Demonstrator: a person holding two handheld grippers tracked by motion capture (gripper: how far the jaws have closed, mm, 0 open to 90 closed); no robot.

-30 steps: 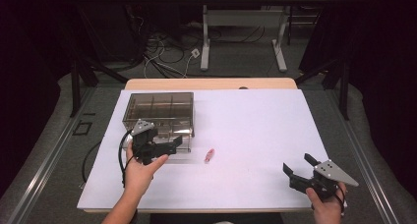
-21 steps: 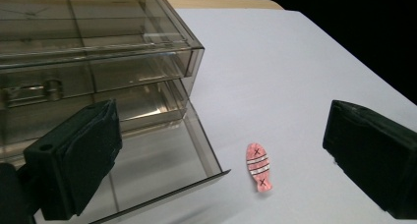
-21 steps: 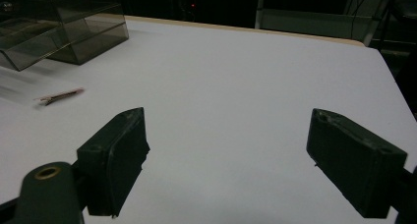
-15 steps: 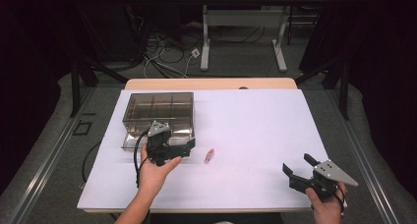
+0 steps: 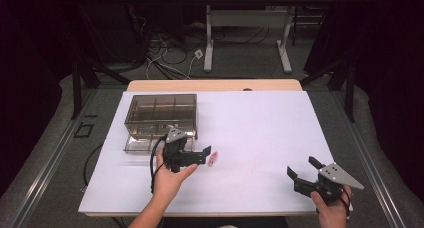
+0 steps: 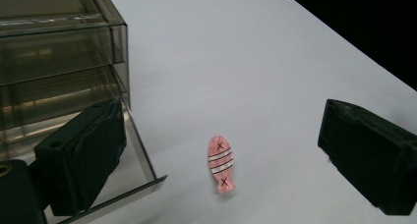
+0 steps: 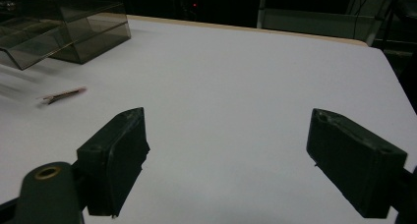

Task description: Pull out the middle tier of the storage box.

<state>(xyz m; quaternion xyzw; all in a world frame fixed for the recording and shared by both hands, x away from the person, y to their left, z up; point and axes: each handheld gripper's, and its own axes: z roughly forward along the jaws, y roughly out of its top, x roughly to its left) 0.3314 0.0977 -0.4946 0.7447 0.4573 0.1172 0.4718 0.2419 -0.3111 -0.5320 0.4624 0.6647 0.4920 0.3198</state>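
Right hand-held gripper (image 5: pixel 304 175) idles at the near right bench (image 5: pixel 260 123) edge, jaws apart, nothing between them; unchanged from 1 s ago. Left hand-held gripper (image 5: pixel 206 155) has swung from the drawer front toward the pink fish piece (image 6: pixel 221 164), jaws spread, framing it but not touching. Fish lies flat on the bench just beside the open drawer (image 6: pixel 142 177) of the smoky plastic organizer (image 5: pixel 161 109). Likely a pickup is next.

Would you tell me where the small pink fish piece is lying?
High view: the pink fish piece lies on the white table, just right of the left gripper.
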